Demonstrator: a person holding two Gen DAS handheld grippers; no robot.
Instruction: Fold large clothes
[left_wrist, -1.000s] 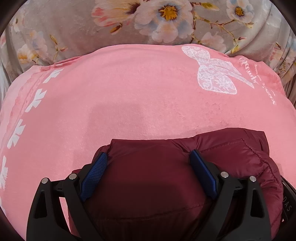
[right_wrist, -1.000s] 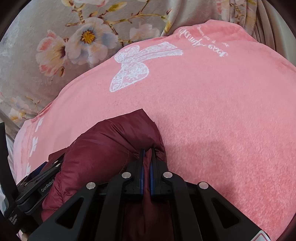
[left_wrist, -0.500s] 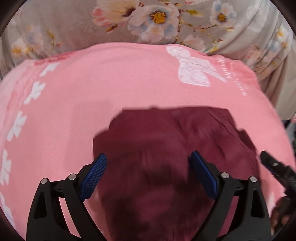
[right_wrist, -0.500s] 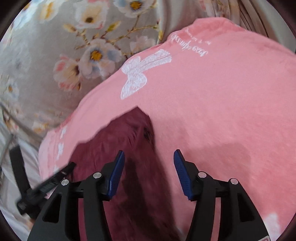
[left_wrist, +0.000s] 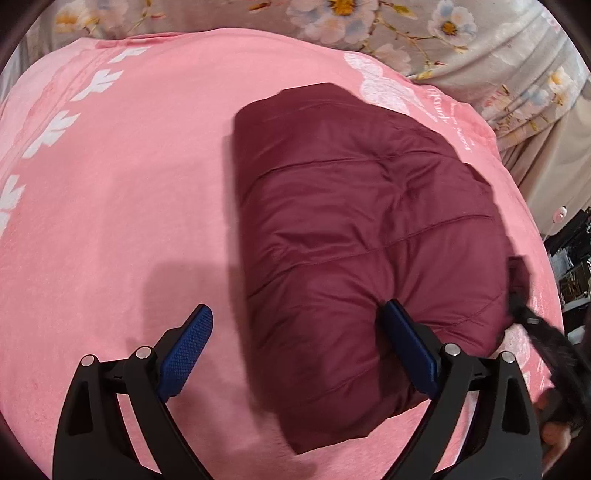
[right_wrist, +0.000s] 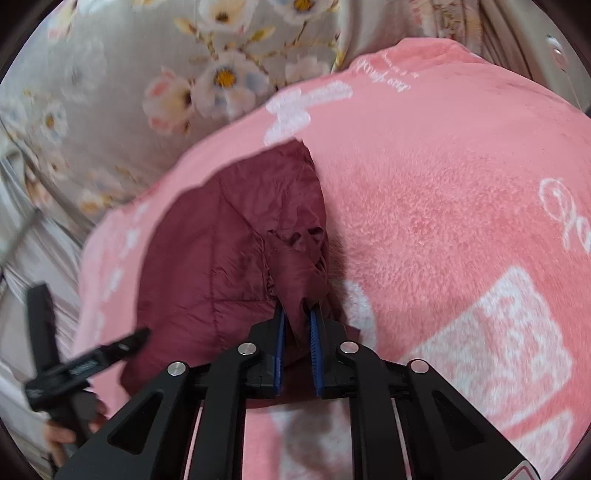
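Observation:
A folded maroon puffer jacket (left_wrist: 369, 206) lies on a pink fleece blanket (left_wrist: 129, 184). My left gripper (left_wrist: 295, 308) stands open at the jacket's near edge. Its right finger (left_wrist: 406, 347) touches the padding and its left finger (left_wrist: 184, 347) hangs over bare blanket. In the right wrist view my right gripper (right_wrist: 297, 314) has its jaws closing on a crumpled fold at the near right edge of the jacket (right_wrist: 221, 266), and the cloth runs down between the blue pads. The left gripper (right_wrist: 92, 358) shows blurred at the lower left of that view.
The pink blanket (right_wrist: 443, 184) carries white bow and letter prints and covers most of the bed. Grey floral bedding (left_wrist: 480, 44) lies behind it. A hand (right_wrist: 62, 435) holds the left tool. Dark clutter sits past the bed's right edge (left_wrist: 569, 258).
Both grippers drew back from the jacket, which now lies flat farther out. The right gripper let go, opened wide, then came in on a fold at the jacket's edge. The left stayed open.

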